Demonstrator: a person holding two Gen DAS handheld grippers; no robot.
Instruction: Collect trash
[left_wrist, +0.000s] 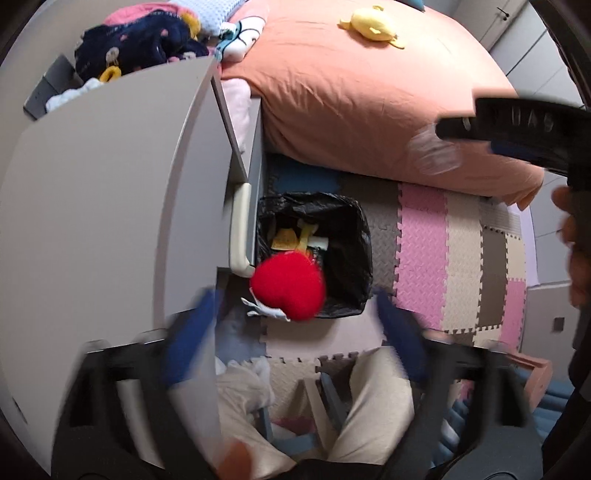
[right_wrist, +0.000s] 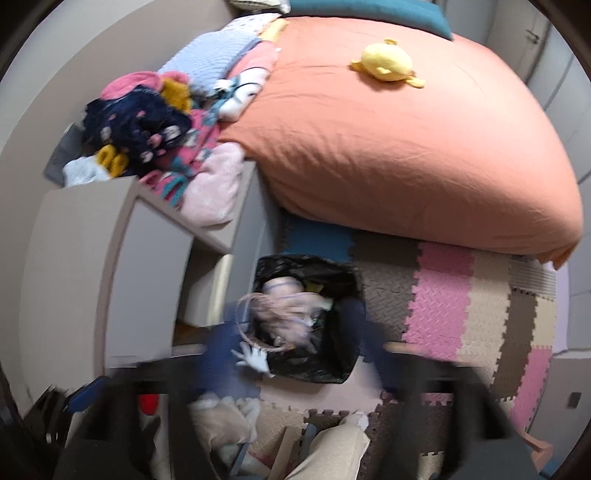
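Left wrist view, from the left: grey cabinet (left_wrist: 110, 192) fills that side, heap of mixed clothes (left_wrist: 140, 48) on top. Just right of it on the floor, a square bin lined with a black plastic bag (left_wrist: 347, 243), some yellow and white scraps already inside. A red heart-shaped plush item (left_wrist: 288, 286) with a white tag sits over the bin's near rim, apparently in mid-drop, between the blurred blue fingers (left_wrist: 192, 332) of the left gripper (left_wrist: 291, 325), which stand wide apart with nothing between them. Judged: just released over the bin so it falls in.

Further right: the orange-covered bed (left_wrist: 369, 92) with a yellow plush duck (left_wrist: 373, 24), and the pastel foam puzzle mat (left_wrist: 424, 240).

Far right, the right gripper (left_wrist: 448, 133) held sideways above the bed edge. A blurred translucent plastic piece (left_wrist: 434, 149) hangs at its tip, likely pinched, but too smeared to tell. In its own view something pale and blurred overlaps the bin (right_wrist: 347, 325); jaw state unreadable there too.
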